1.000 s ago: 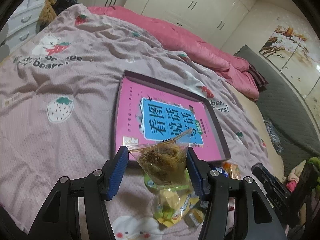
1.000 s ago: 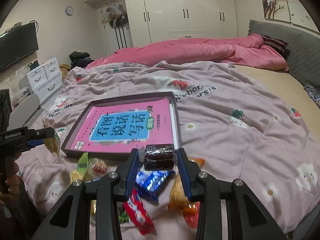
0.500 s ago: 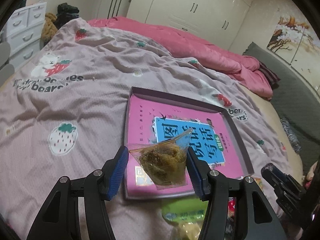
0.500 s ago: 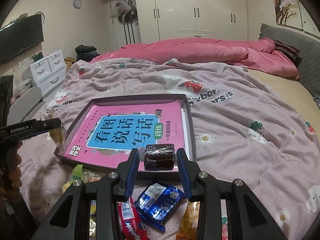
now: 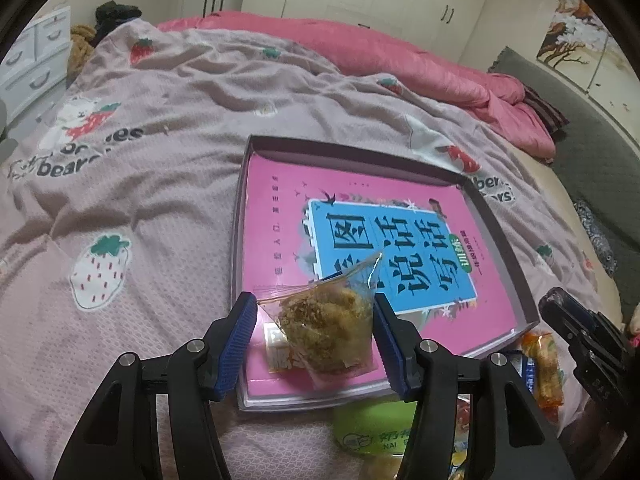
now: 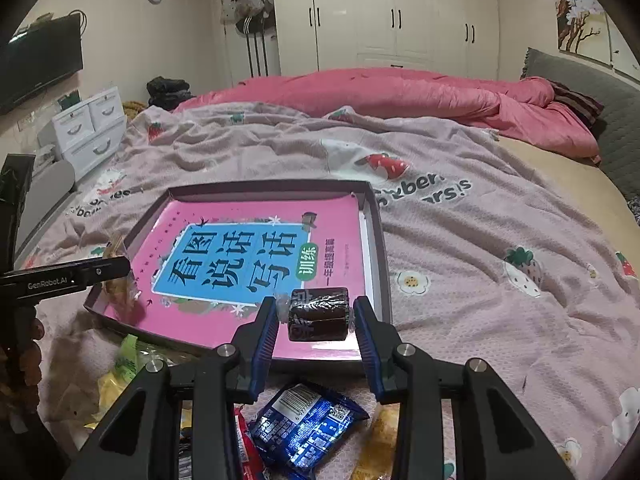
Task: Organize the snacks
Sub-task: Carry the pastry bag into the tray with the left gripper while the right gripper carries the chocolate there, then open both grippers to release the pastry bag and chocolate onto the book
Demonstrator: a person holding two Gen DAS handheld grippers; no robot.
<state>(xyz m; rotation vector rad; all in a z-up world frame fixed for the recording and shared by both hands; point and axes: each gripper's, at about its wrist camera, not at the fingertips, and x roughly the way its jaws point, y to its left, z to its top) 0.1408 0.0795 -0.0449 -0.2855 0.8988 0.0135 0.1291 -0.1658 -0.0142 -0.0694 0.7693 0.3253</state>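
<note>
The left tool (image 5: 314, 334) grips a clear packet of floss cake (image 5: 326, 330) low over the pink tray (image 5: 256, 394); the right tool (image 6: 316, 322) pinches a dark wrapped cake (image 6: 319, 314), seemingly just above the tray's (image 6: 378, 224) near edge.

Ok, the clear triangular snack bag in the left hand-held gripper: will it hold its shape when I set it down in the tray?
Probably not rigid: the clear bag is thin film, its top corner crumpled. The crumbly brown filling looks light and crushable. Held by the left hand-held gripper over the tray, it may slump flat rather than roll.
</note>
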